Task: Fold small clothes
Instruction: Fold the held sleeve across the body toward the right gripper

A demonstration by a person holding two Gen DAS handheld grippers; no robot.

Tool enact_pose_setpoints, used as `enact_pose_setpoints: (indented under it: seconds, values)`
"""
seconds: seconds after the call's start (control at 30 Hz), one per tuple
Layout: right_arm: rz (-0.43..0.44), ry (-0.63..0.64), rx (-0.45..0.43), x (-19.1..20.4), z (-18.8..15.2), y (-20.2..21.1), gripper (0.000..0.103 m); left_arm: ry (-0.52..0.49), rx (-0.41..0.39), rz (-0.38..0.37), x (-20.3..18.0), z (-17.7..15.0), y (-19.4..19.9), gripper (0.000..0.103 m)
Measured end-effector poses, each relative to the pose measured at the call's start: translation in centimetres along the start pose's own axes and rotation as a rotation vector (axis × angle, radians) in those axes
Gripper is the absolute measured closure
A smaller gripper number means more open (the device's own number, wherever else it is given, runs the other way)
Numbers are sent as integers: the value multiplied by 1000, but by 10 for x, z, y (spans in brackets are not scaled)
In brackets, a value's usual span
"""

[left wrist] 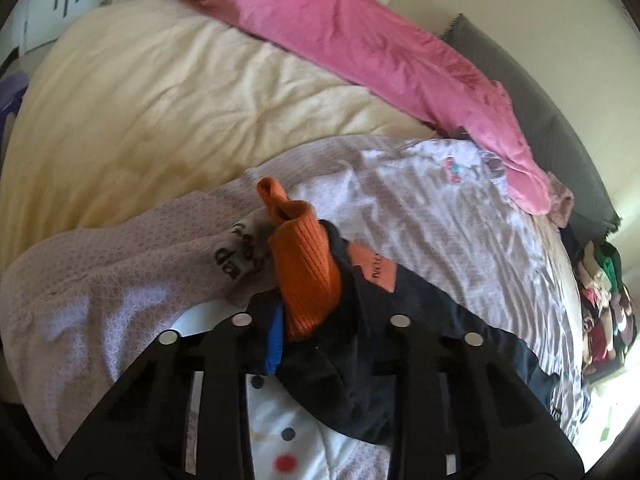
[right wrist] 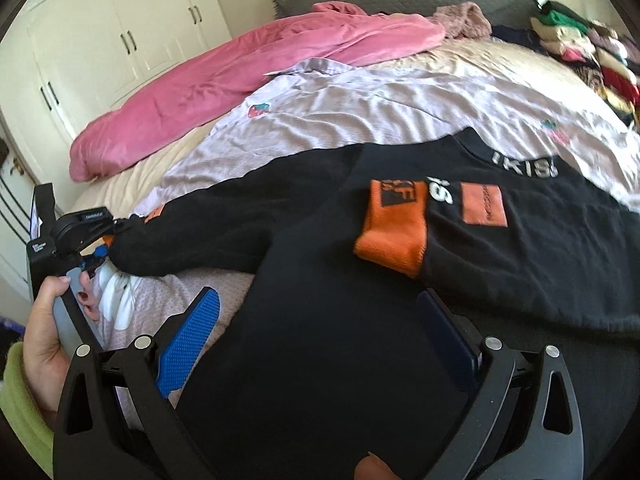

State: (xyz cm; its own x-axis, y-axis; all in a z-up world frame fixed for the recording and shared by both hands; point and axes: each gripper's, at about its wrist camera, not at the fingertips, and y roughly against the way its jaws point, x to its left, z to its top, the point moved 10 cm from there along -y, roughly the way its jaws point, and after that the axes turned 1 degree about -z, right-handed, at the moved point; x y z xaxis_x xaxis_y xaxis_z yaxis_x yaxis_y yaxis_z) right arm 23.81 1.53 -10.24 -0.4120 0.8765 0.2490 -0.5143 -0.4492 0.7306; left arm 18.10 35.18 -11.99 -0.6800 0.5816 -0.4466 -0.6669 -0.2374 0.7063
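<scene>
Black sweater [right wrist: 320,240] with orange cuffs, the garment being folded, lies flat on a pale lilac sheet [right wrist: 360,112] on the bed; one sleeve is already laid across the chest, its orange cuff [right wrist: 390,240] resting just beside the orange patch [right wrist: 482,204]. My left tongs [left wrist: 296,344] are clenched on the other sleeve's end, the ribbed orange cuff [left wrist: 306,280] standing up between the fingers; the right wrist view shows the same tongs [right wrist: 98,258] at the far left, pinching that sleeve where it stretches away from the body. My right tongs [right wrist: 328,344] are released, jaws spread wide, the blue pad [right wrist: 188,344] at the hem's edge and the opposite finger over the black cloth, gripping nothing. I judge the step in hand to be folding this second sleeve inward: it goes best if I carry the cuff low across the chest, keep the sleeve taut enough to avoid a twist, and steady the body with the free tongs so the first fold does not shift. A grey printed garment [left wrist: 236,256] lies just beside the held cuff. Farther off lie a pink blanket [right wrist: 224,80], a cream duvet [left wrist: 160,100] and a pile of mixed clothes [right wrist: 592,52].
</scene>
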Motion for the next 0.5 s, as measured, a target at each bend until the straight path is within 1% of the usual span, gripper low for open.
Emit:
enact_pose_setpoints:
  seconds: [0.07,0.13,0.27,0.33,0.5]
  values:
    - [-3,-10,1,-5,-5,4,5,-25,-15,-54,-12,1,7,91]
    - [-18,-11,2,-13,-10,8,5,-50,-29,-97,-23,2,15,94]
    - [-47,-5,-2,-28,-21,18,5,-117,-45,-177,-50,-2,33,95]
    - [-62,-2,2,-37,-26,22,5,-150,-56,-205,-62,-5,41,95]
    - [-75,-37,-18,-58,-27,35,5,-238,-40,-273,-96,-24,57,95]
